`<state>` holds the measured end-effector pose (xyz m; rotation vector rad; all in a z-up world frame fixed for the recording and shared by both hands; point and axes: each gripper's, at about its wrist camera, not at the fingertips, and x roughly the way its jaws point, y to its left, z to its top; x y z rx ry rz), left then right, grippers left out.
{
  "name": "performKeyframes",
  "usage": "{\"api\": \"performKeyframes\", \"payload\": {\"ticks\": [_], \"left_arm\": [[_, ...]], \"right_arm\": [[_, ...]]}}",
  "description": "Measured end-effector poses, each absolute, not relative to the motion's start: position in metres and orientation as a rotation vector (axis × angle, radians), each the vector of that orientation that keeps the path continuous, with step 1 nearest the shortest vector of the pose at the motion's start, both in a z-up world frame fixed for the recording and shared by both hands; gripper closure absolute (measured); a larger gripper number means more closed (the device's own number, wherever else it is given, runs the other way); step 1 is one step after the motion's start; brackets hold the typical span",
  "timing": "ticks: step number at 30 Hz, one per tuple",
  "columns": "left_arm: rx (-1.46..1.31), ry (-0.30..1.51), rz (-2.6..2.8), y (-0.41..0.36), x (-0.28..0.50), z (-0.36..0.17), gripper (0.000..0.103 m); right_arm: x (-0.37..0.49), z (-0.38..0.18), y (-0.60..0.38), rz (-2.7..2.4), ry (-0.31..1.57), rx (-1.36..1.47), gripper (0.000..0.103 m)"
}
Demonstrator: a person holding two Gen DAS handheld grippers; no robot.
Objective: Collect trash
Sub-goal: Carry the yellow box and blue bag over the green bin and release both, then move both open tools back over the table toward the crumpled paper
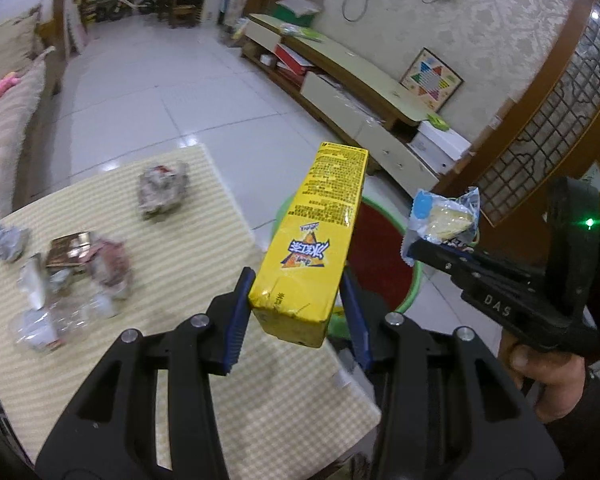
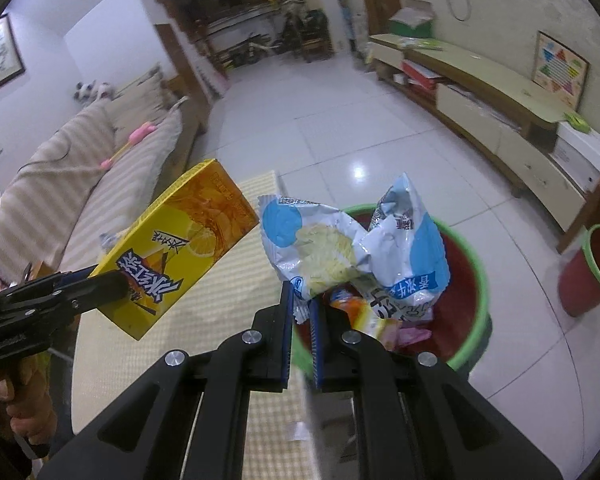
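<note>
My left gripper (image 1: 296,300) is shut on a yellow drink carton (image 1: 316,236), held by its lower end over the table's right edge; the carton (image 2: 180,248) also shows at the left of the right wrist view. My right gripper (image 2: 302,300) is shut on a crumpled blue-and-white snack wrapper (image 2: 340,248), which hangs above a red bin with a green rim (image 2: 476,320). In the left wrist view the wrapper (image 1: 444,216) sits at the right, over the same bin (image 1: 380,240). Some trash lies inside the bin.
Several crumpled wrappers (image 1: 80,272) and a squashed pack (image 1: 162,192) lie on the table with its checked yellow cloth (image 1: 204,248). A second red bin (image 2: 592,268) stands on the tiled floor at the right. A sofa (image 2: 80,184) is left, a low TV cabinet (image 2: 480,96) right.
</note>
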<state>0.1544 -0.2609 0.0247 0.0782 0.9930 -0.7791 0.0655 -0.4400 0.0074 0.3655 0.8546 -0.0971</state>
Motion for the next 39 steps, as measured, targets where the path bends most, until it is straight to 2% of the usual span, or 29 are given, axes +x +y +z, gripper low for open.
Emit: {"api": "performKeyframes", "payload": {"ticks": [8, 13, 20, 28, 29, 30, 32, 34, 36, 39], "left_arm": [[0.067, 1.053, -0.814, -0.317, 0.172, 0.011, 0.062], [0.09, 1.088, -0.801, -0.342, 0.18, -0.003, 0.065], [0.099, 1.121, -0.789, -0.356, 0.189, -0.023, 0.067], [0.053, 1.088, -0.802, -0.365, 0.201, -0.011, 0.067], [0.045, 1.08, -0.805, -0.366, 0.203, -0.009, 0.064], [0.036, 1.073, -0.808, -0.366, 0.204, -0.006, 0.047], [0.017, 1.045, -0.795, -0.364, 0.206, 0.0, 0.024], [0.006, 1.024, -0.786, -0.36, 0.207, 0.005, 0.018], [0.01, 1.004, -0.76, -0.354, 0.207, 0.01, 0.007], [0.018, 0.968, -0.739, -0.343, 0.204, 0.018, 0.006]], "right_arm": [[0.069, -0.013, -0.481, -0.152, 0.885, 0.43, 0.097], [0.074, -0.027, -0.496, -0.16, 0.912, 0.469, 0.097], [0.082, -0.041, -0.503, -0.169, 0.937, 0.486, 0.097], [0.085, -0.043, -0.502, -0.156, 0.941, 0.495, 0.096], [0.085, -0.043, -0.505, -0.155, 0.94, 0.497, 0.092], [0.085, -0.043, -0.506, -0.161, 0.939, 0.497, 0.09], [0.085, -0.042, -0.507, -0.161, 0.939, 0.505, 0.082], [0.083, -0.04, -0.506, -0.168, 0.934, 0.502, 0.072], [0.082, -0.038, -0.504, -0.168, 0.934, 0.498, 0.065], [0.08, -0.032, -0.496, -0.166, 0.922, 0.477, 0.042]]}}
